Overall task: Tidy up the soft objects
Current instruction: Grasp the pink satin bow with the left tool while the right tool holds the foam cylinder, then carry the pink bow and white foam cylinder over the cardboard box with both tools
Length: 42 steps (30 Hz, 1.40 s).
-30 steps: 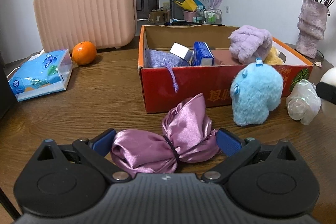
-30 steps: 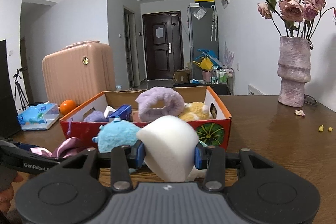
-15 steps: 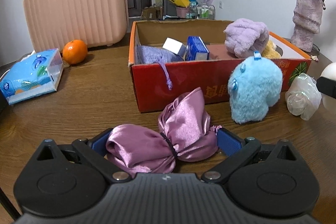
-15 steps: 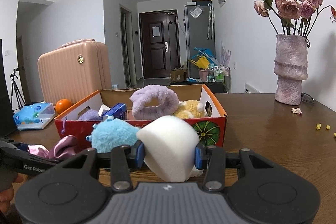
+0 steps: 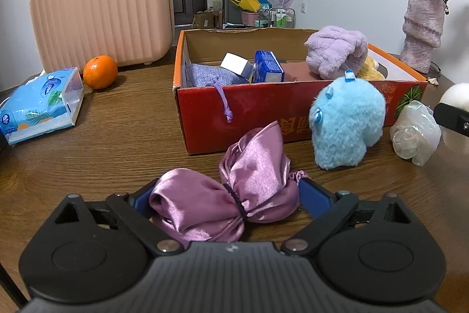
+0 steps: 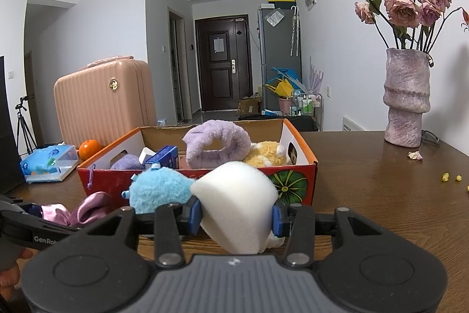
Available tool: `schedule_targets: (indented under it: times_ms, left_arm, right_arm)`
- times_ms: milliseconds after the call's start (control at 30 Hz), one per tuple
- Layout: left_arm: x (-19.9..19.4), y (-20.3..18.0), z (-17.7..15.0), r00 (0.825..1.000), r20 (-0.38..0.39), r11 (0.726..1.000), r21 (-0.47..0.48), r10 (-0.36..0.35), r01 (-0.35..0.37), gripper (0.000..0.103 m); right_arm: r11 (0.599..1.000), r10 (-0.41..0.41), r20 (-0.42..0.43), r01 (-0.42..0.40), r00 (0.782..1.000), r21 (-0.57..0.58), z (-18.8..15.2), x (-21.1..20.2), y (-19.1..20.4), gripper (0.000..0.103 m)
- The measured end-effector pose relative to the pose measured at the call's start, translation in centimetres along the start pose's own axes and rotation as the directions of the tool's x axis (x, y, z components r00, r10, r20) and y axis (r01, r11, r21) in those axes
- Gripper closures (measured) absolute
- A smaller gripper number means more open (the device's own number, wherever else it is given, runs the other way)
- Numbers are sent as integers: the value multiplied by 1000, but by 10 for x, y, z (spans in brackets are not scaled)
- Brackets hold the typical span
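Note:
A purple satin pouch [image 5: 228, 195] lies on the wooden table [image 5: 123, 143] between the blue pads of my left gripper [image 5: 227, 195]. The jaws are closing, and the pads reach the pouch's two ends without visibly squeezing it. My right gripper [image 6: 236, 216] is shut on a white foam block [image 6: 237, 201], held above the table in front of the red cardboard box [image 6: 293, 184]. A blue plush [image 5: 346, 122] and a translucent white squishy toy [image 5: 416, 134] stand against the box's front wall [image 5: 258, 113]. Inside lie a lilac plush band [image 5: 337, 52] and a yellow plush [image 5: 372, 72].
The box also holds a lavender drawstring bag [image 5: 211, 75], a small white carton [image 5: 236, 63] and a blue pack [image 5: 268, 66]. At the far left stand a pink suitcase [image 5: 102, 11], an orange [image 5: 99, 71] and a tissue pack [image 5: 41, 104]. A vase of roses [image 6: 406, 96] stands far right.
The left gripper's blue pads have drawn in slightly toward the ends of the purple pouch. The right gripper keeps the white foam block as before.

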<state>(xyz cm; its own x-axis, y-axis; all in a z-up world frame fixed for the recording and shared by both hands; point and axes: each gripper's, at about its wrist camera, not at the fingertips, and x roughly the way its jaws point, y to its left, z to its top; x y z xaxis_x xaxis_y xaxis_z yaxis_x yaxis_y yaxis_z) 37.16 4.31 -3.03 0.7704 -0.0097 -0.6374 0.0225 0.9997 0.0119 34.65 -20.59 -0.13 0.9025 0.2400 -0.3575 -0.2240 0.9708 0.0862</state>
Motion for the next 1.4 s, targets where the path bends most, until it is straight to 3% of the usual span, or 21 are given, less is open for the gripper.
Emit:
schedule_targets:
  times_ms: [767, 1400]
  left_arm:
    - [-31, -16, -16, 999, 44, 999, 30, -29, 28, 47]
    - [-72, -17, -20, 986, 165, 1000, -3, -21, 22, 48]
  right_arm:
    - [1000, 7, 8, -7, 1000, 2, 1, -1, 1, 59]
    - [1000, 21, 31, -21, 999, 0, 0, -6, 0, 59]
